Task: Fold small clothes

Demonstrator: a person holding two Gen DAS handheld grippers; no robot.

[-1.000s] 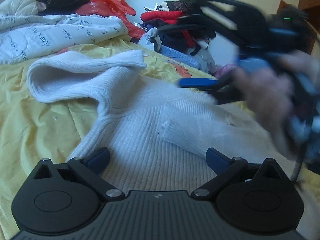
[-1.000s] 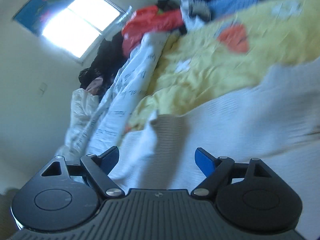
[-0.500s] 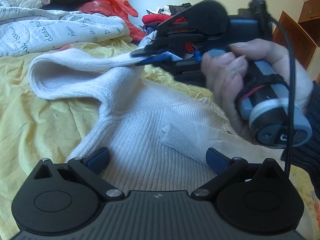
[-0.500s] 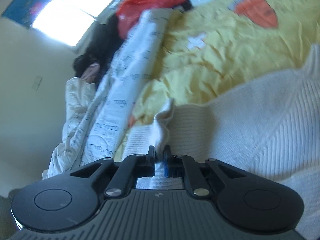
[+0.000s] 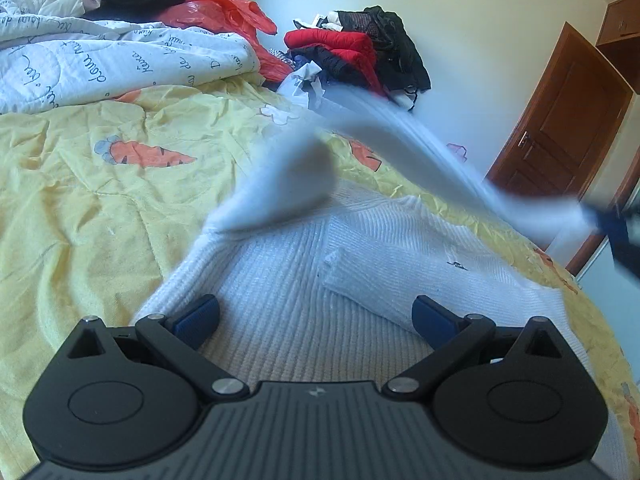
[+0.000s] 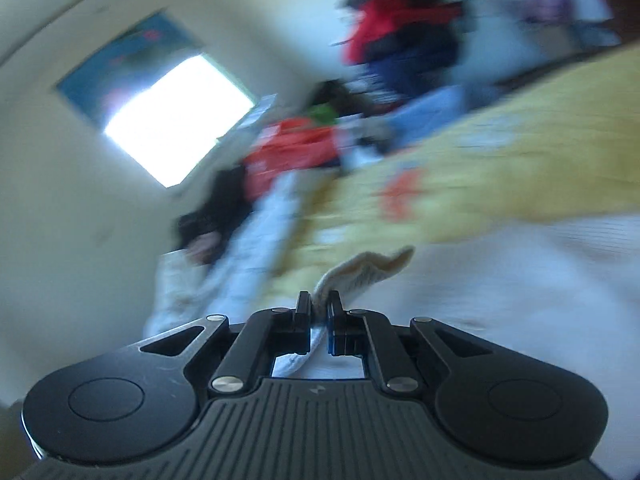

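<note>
Clearly, right gripper (image 6: 319, 322) jaws pinch the sweater (image 5: 304, 280) cuff; left gripper (image 5: 316, 318) jaws gape over its body.

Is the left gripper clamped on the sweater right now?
No, the left gripper is wide open, its blue pads apart over the white sweater lying on the bed.

Both wrist views low, close over sweater (image 5: 280, 320); share bed (image 5: 100, 200), clothes pile (image 5: 352, 48).
</note>
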